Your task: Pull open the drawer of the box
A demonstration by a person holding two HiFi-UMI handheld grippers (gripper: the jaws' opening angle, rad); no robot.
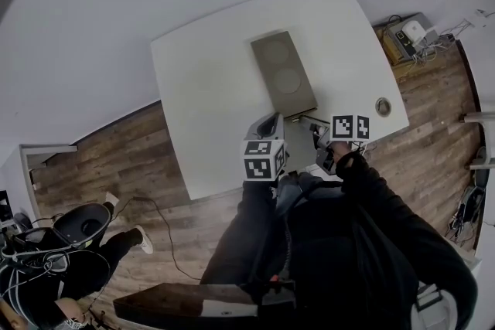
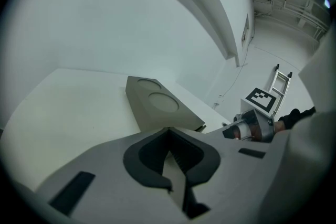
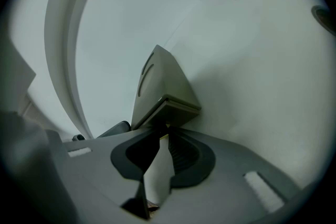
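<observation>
Right tool [image 3: 164,131] grips the drawer [image 3: 178,112] of the box [image 3: 157,86]; left tool [image 2: 169,131], closed empty, alongside; head view shows a bench [image 1: 209,89] disc [image 1: 383,106] rightward.

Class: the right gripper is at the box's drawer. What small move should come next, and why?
Probably draw the right gripper straight back toward the person. Its jaws look closed on the front of the drawer, which stands only slightly out of the box. The left gripper is shut and empty, so the pull falls to the right.
</observation>
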